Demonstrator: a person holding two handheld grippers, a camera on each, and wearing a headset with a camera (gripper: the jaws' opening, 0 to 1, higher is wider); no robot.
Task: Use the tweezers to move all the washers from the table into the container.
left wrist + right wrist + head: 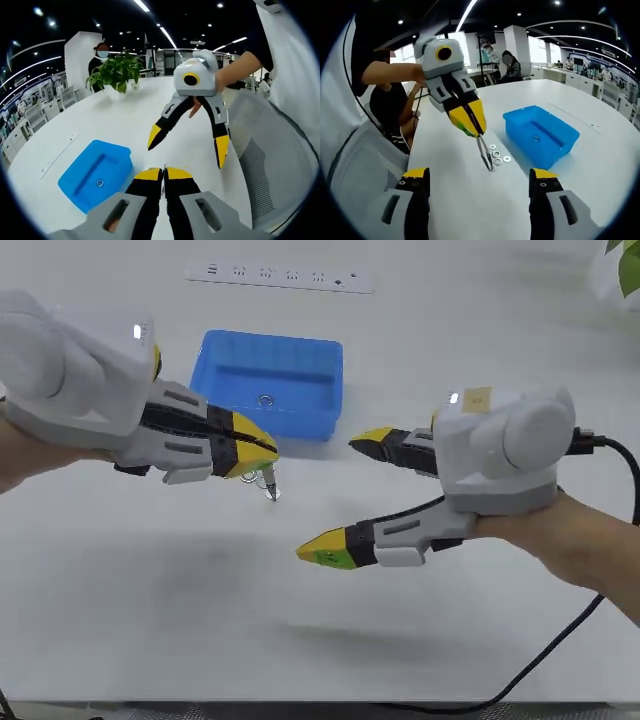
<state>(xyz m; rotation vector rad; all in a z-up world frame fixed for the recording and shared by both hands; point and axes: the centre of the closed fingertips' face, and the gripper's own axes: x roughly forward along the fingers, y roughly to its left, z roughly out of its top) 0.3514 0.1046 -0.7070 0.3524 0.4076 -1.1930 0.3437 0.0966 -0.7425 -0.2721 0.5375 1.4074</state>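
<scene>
While the left gripper (262, 452) jaws clamp the tweezers (485, 152), tips rest among loose washers (506, 159) just beside the container (290, 422) | one washer (265, 401) inside container | right gripper (330, 498) gaping, empty, near container | step: pickup, likely | next: nip a single washer, lift over container wall

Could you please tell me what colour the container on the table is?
The container is bright blue, which shows most clearly in the head view.

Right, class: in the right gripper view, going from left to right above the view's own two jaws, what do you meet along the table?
The left gripper → tweezers clamped in it → loose washers on the table → blue container, with a single washer inside.
</scene>
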